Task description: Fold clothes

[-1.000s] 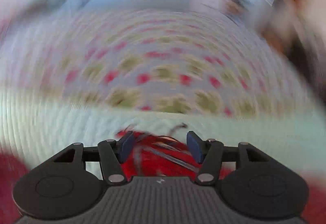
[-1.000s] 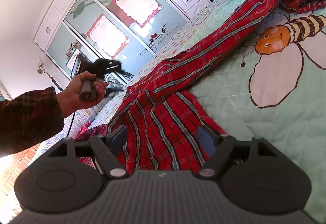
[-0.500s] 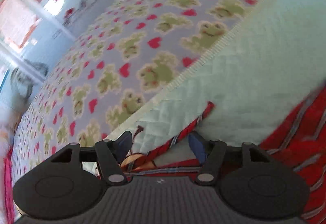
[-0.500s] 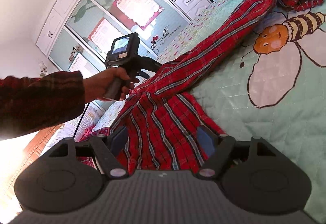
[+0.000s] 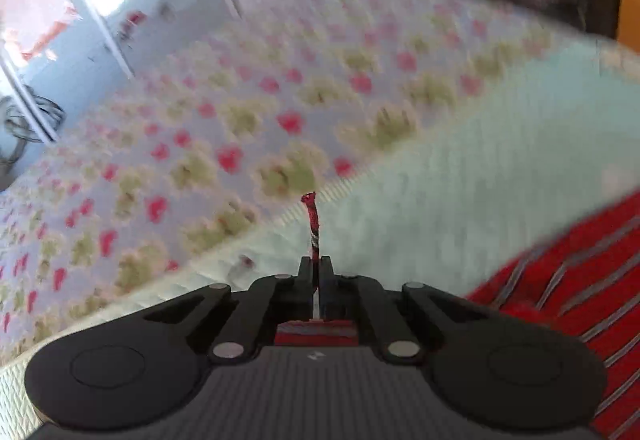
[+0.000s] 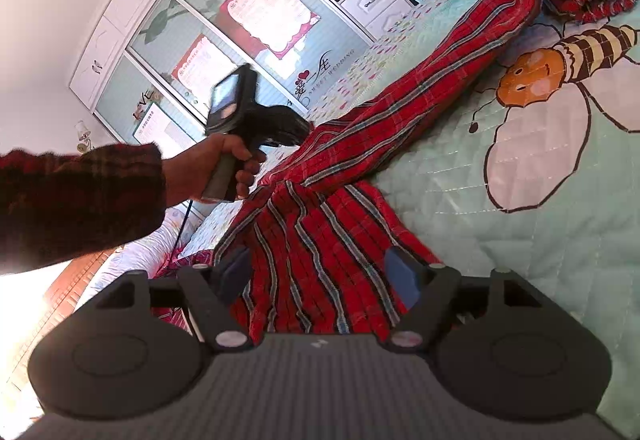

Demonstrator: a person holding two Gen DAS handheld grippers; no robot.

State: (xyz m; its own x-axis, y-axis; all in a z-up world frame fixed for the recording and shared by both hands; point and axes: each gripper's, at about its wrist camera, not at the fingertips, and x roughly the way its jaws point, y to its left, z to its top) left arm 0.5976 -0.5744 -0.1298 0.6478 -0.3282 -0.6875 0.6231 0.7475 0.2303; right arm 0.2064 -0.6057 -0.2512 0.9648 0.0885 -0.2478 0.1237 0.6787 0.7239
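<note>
A red plaid garment (image 6: 320, 240) lies stretched across the mint quilt (image 6: 500, 260), running from a bunched heap at the far right down to my right gripper. My right gripper (image 6: 320, 272) stands open, its blue pads on either side of the cloth's near edge. In the left wrist view my left gripper (image 5: 316, 264) is shut on a thin edge of the red plaid garment (image 5: 313, 220), which sticks up between the fingertips; more of the cloth (image 5: 560, 288) lies at the right. The left tool (image 6: 248, 108) shows in the right view, held in a hand (image 6: 216, 164).
The quilt bears a large cartoon bee (image 6: 560, 68). Beyond it lies a sheet with frogs and hearts (image 5: 240, 128). A glass-fronted wardrobe (image 6: 240, 20) and a white drawer unit (image 6: 376, 0) stand behind the bed; two people stand far off.
My left gripper has shut on the garment's edge, where half a second ago it was open around it. The hand with the left tool has moved right, over the cloth. My right gripper stays put.
</note>
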